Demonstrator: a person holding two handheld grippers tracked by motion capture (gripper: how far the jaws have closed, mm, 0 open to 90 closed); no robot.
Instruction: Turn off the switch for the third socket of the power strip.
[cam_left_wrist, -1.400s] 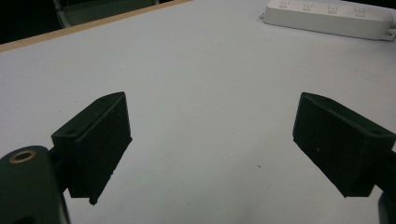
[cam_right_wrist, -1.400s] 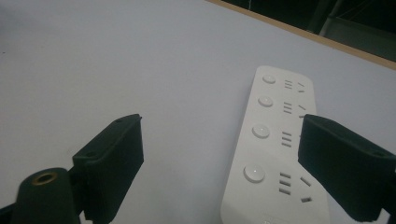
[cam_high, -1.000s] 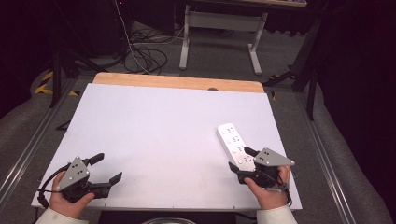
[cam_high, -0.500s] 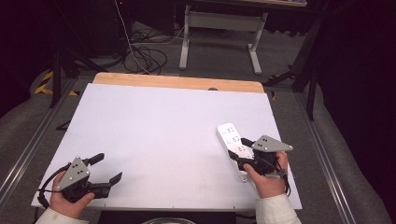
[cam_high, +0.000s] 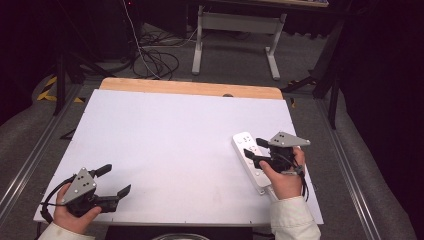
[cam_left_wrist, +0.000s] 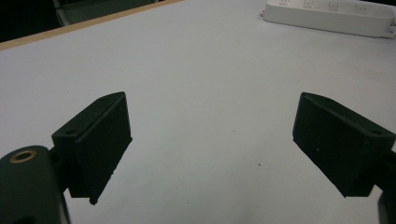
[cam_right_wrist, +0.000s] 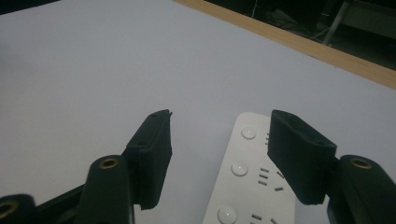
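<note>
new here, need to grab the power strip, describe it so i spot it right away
Look at the white table, toward its right near edge. The power strip lies flat there, under the open right gripper. It is a long white bar with a row of round buttons beside its sockets.

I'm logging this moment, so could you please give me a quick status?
Both hand-held grippers open: left idle, right over power strip. Strip flat on table. Nothing in the way.

power strip (cam_high: 251, 158) on table (cam_high: 165, 145), right side | left gripper (cam_high: 111, 189) near-left corner
</note>
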